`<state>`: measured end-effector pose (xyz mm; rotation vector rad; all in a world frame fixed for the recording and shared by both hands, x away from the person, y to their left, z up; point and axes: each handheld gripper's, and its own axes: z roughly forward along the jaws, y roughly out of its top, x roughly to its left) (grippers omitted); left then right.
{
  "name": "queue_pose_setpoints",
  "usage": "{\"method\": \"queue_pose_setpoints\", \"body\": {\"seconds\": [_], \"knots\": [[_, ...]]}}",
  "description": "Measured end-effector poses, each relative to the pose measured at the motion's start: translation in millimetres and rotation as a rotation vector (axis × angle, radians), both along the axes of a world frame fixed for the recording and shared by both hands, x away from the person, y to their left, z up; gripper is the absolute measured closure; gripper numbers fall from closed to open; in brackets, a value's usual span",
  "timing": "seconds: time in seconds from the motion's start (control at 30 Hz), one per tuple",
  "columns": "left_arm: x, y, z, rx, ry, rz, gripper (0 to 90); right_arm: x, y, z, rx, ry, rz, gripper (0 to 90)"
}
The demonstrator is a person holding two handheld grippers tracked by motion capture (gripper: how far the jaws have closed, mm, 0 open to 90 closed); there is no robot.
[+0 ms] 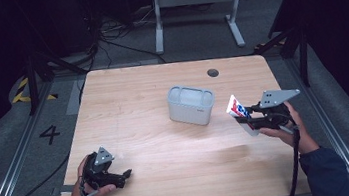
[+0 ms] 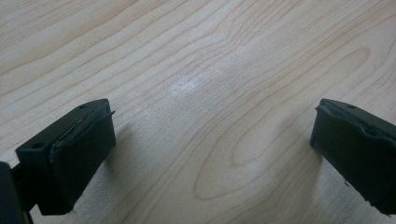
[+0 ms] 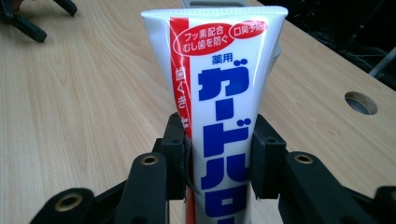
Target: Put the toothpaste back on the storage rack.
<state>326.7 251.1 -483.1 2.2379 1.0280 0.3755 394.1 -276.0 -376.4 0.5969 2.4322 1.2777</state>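
A white plastic toothpaste tube with blue and red lettering (image 3: pixel 219 107) is clamped between the pads of the right gripper (image 1: pixel 257 116) and held clear of the light wooden table (image 1: pixel 156 130), just right of the grey rounded plastic container (image 1: pixel 191 105). The pick-up can be judged done, while placing the tube in the container is probably left. The left gripper (image 1: pixel 121 176) is rested near the table's front left edge with its jaws spread and nothing between them.

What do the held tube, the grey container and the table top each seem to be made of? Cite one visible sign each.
Tube: probably glossy plastic; highlights, crimped end.
Grey container: likely matte plastic; even colour, rounded corners.
Table: pale wood or wood-look laminate; printed-looking grain.
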Motion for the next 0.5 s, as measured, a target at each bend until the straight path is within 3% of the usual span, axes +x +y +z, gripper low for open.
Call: {"method": "queue_pose_setpoints", "body": {"seconds": [0.5], "knots": [[0.0,0.1,0.0,0.001,0.001,0.001,0.6,4.0,16.5,18.8,0.057,-0.042,-0.012,64.4]]}}
